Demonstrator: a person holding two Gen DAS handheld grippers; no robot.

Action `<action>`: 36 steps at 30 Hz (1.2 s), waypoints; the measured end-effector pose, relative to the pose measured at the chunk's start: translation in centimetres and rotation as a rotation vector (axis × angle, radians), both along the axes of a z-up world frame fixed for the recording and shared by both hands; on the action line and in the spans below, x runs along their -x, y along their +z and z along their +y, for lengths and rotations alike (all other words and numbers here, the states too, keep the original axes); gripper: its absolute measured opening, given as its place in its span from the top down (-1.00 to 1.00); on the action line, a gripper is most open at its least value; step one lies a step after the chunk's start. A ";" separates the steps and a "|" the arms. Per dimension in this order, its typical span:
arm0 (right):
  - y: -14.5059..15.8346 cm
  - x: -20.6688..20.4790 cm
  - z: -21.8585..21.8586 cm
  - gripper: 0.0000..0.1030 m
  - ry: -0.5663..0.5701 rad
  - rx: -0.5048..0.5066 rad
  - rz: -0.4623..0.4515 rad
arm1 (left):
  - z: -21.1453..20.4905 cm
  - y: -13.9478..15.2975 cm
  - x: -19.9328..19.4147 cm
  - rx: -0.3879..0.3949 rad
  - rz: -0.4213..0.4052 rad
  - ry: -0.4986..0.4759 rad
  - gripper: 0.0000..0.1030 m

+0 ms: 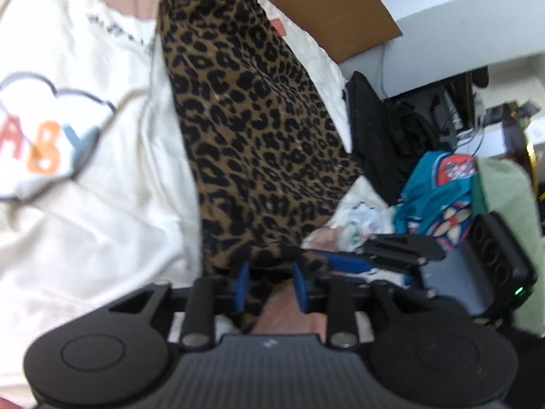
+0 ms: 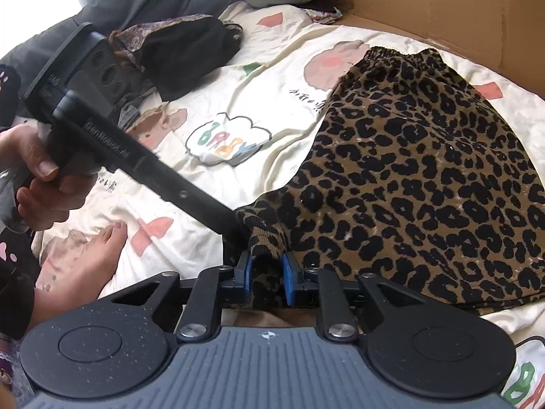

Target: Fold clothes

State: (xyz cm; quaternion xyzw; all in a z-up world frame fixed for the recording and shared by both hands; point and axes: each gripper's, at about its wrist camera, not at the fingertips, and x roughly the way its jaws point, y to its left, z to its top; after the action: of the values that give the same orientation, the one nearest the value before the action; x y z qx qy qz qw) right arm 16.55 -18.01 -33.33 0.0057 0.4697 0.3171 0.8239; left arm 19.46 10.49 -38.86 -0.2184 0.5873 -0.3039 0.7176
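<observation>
In the left wrist view, my left tool (image 1: 269,284) is at the bottom middle of the frame. Its blue pads (image 1: 242,284) pinch a bunched bit of the leopard skirt (image 1: 252,129). I hold it there so I can lift this end and fold it over. The skirt runs from my tool up to the top middle of the frame, where its stretchy waist sits. It lies on the cream bed sheet (image 1: 85,221), because the bed gives it a big soft place to lie flat. At the right of the frame is a messy pile with a teal cloth (image 1: 432,191). A cardboard box (image 1: 323,0) is at the top.

In the right wrist view, my right tool (image 2: 267,277) is at the bottom middle. Its blue pads (image 2: 291,281) squeeze a bunch of the same leopard skirt (image 2: 408,177) too. My left tool (image 2: 240,230) comes in from the left of the frame, and its tip touches the skirt just beside my grip. My hand (image 2: 41,184) holds it at the left edge. I think both tools grab close together so this end stays even. The skirt spreads to the right of the frame on the bed sheet (image 2: 272,68). A dark cloth (image 2: 184,54) lies at the upper left, well apart.
</observation>
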 end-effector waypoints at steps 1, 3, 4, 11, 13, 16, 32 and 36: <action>0.1 0.0 -0.1 0.64 -0.003 -0.003 -0.002 | 0.1 0.0 0.0 -0.032 -0.018 -0.005 0.16; 0.2 -0.1 -0.1 0.64 -0.004 -0.007 -0.004 | 0.1 -0.3 0.0 -0.075 -0.035 -0.009 0.13; 0.2 -0.2 -0.1 0.65 -0.006 -0.010 -0.005 | 0.0 -0.6 0.1 -0.092 -0.038 -0.016 0.08; 0.7 -0.5 -0.6 0.66 -0.032 -0.048 -0.003 | -2.0 -2.7 -0.1 -0.183 -0.081 -0.065 -0.01; 0.8 -0.5 -0.7 0.66 -0.033 -0.057 -0.001 | -2.5 -3.2 -0.1 -0.189 -0.100 -0.068 0.01; 0.9 -0.6 -0.9 0.66 -0.034 -0.081 0.015 | -3.0 -3.8 -0.2 -0.194 -0.123 -0.067 0.10; 0.1 -2.5 -6.4 0.52 -0.241 -0.107 0.057 | -0.7 -4.0 0.3 -0.151 -0.096 -0.023 0.87; -1.2 -4.1 -8.5 0.52 -0.334 -0.036 0.046 | 0.3 -4.1 0.5 -0.116 -0.071 -0.001 0.88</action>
State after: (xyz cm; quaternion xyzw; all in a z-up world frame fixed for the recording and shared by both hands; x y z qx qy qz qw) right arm 20.62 -26.48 -34.57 0.1056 0.4750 0.1838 0.8540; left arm 18.92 10.76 -42.97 -0.1652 0.5783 -0.2770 0.7494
